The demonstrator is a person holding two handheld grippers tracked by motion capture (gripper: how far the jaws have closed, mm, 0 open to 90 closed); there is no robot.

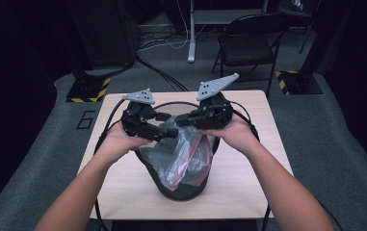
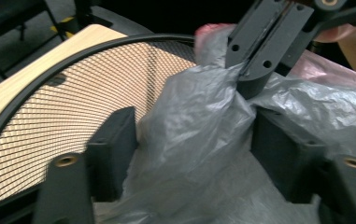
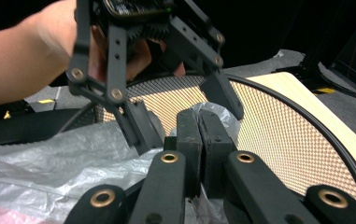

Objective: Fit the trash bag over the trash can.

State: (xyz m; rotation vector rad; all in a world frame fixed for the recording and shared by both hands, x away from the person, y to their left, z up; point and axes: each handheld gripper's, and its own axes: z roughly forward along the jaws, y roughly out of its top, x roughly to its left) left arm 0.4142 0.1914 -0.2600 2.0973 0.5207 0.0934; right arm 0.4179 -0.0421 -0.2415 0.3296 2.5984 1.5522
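**Both grippers at the bag in the mesh bin**

A black wire-mesh waste bin [image 1: 181,190] stands on the near half of the wooden counter [image 1: 248,192], close to the front edge, with bare wood open on either side of it and behind it. A grey translucent plastic bag [image 1: 181,154] sits in the bin's mouth, crumpled, with something pink showing through the film; what the pink thing is cannot be made out. In the high view the bin's lower wall is visible, while its far rim is covered by the grippers and hands.

The left gripper [image 1: 164,126] has its jaws apart, one on each side of a raised fold of the bag; in the left gripper view the film bulges up between them and touches both. The right gripper [image 1: 187,120] has its jaws pressed together on a pinch of the same fold, just beyond the left gripper's jaws. The two grippers nearly meet above the bin's rim [image 2: 73,56].

Beyond the counter's far edge stand a folding chair [image 1: 248,43] and a pale post [image 1: 191,33] on grey floor; the surroundings fall into darkness.
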